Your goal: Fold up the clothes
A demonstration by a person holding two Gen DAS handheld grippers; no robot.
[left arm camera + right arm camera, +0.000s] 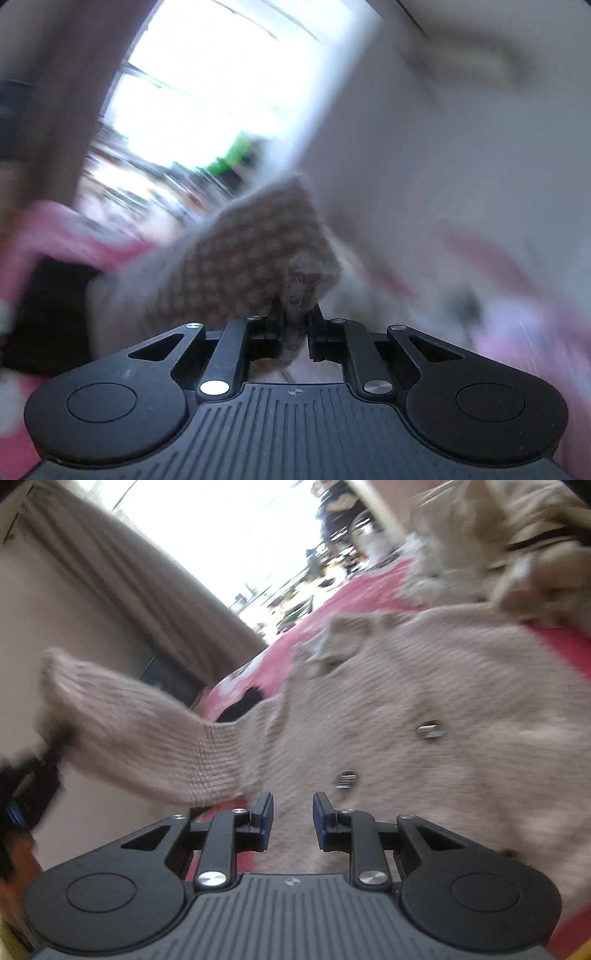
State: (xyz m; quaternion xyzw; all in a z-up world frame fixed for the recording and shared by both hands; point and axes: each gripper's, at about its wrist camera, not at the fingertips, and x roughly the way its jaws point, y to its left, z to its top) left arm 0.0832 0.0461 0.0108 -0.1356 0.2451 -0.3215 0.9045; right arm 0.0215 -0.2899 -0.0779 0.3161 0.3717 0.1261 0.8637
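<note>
Left gripper [295, 321] is clamped on my cardigan's [424, 701] cuff [295, 284], right gripper [293, 812] parted above its body; soft, floppy knit, best pinched at ribbed edges.

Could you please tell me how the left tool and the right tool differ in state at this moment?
The left tool is shut on the beige knitted cardigan's sleeve, while the right tool is open and holds nothing. The left tool lifts that sleeve into the air; the right tool hovers over the cardigan's buttoned body, which lies on the pink bedspread. Both are black two-finger tools aimed at the same cardigan.
</note>
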